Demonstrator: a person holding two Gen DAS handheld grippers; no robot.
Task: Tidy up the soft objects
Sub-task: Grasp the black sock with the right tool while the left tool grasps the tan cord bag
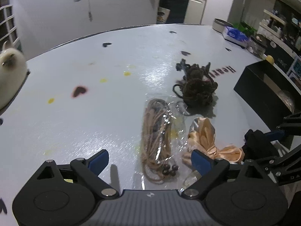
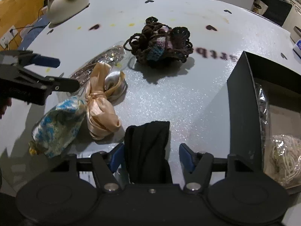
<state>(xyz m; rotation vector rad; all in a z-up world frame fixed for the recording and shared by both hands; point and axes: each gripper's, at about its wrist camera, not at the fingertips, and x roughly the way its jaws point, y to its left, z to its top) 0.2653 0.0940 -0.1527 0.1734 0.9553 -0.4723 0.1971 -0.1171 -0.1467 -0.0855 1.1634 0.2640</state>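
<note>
Right gripper [image 2: 151, 155]: jaws wide, black cloth [image 2: 147, 146] lying between them on table [image 2: 188, 98], beside box [image 2: 242, 101]; not clamped.
Cloth: light, limp, likely to sag. Grip mid-fold, across bunched layers.
Left gripper [image 1: 150, 160]: jaws wide, empty, over bagged cord [image 1: 156, 141].
Satin bow [image 2: 101, 103]: probably slippery; take at knot.

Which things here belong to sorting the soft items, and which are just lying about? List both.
Job: black cloth between the open right tool; peach satin scrunchie; blue-white crochet pouch; brown crochet bundle; bagged cord; black box.
Lying about: cat figurine; tissue pack.
</note>
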